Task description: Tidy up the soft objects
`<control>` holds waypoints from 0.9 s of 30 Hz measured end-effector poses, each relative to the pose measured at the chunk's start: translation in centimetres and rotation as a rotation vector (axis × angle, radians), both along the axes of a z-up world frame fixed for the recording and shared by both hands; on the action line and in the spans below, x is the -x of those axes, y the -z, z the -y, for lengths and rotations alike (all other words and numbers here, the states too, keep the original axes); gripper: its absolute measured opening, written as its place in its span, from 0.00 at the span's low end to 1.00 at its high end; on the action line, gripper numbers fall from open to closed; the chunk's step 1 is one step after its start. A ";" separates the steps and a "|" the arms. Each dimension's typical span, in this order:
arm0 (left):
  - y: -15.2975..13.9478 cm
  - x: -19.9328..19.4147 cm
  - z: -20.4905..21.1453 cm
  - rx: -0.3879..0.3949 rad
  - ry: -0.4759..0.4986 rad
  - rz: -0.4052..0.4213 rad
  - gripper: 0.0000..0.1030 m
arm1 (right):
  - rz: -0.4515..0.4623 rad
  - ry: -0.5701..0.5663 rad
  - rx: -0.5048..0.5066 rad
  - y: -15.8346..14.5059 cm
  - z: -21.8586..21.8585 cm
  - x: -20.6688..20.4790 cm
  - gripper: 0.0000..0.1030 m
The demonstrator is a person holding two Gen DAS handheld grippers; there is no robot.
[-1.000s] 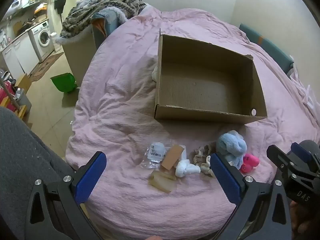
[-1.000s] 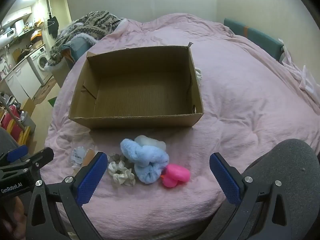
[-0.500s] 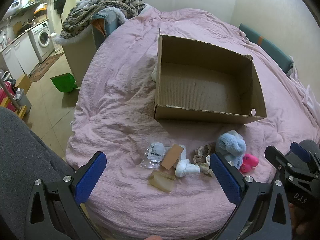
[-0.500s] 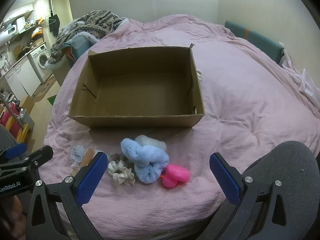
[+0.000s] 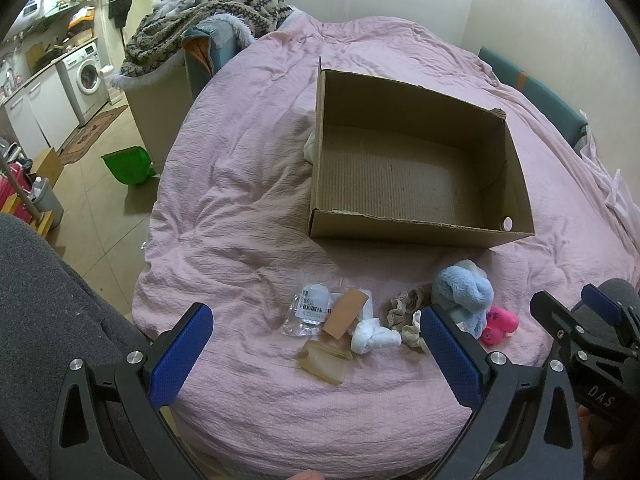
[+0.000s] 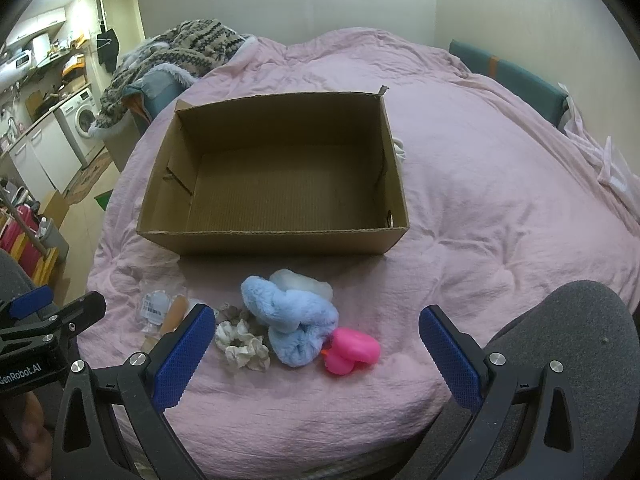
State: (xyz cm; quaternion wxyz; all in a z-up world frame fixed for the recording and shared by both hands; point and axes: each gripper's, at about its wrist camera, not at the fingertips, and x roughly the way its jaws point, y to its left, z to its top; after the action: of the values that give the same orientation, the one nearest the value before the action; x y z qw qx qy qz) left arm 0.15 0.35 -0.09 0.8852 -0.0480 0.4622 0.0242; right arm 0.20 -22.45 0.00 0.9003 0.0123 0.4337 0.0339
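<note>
**A:** What has changed in the last second?

**B:** Very little. Both of my grippers have drifted only a touch; the views are almost the same as a second ago. My left gripper (image 5: pixel 316 354) hangs released, jaws spread wide, above the near edge of the bed (image 5: pixel 248 208). My right gripper (image 6: pixel 312 354) is just as wide and empty.

**A:** And the soft things?

**B:** None has moved. The blue fluffy scrunchie (image 6: pixel 294 326) lies in front of the cardboard box (image 6: pixel 272 236), touching the pink toy (image 6: pixel 352 350) on its right, with the cream scrunchie (image 6: pixel 242 346) just beside it on the left. In the left view I also see a white knotted cloth (image 5: pixel 374 336), a tan packet (image 5: pixel 345 314), a clear bag with a label (image 5: pixel 308 314) and a yellowish pouch (image 5: pixel 325 362), all near one another.

**A:** So what does that mean for the job?

**B:** I judge it hardly begun. The box shows only its bare corrugated floor, and everything waits outside it on the bed.

**A:** Anything different from the earlier frame at all?

**B:** The pile sits a shade lower and closer in the right view, so I seem to be easing toward it. The blue scrunchie lies between my right fingers' line of sight; it looks the likeliest first pick.
</note>
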 end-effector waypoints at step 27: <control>0.1 -0.1 -0.1 -0.001 0.000 -0.002 1.00 | -0.003 0.000 -0.001 0.0 0.0 0.0 1.00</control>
State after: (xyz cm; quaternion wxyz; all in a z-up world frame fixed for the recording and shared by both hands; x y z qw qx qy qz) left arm 0.22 0.48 -0.19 0.8847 -0.0474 0.4631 0.0246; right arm 0.24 -22.41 0.01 0.8997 0.0128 0.4350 0.0338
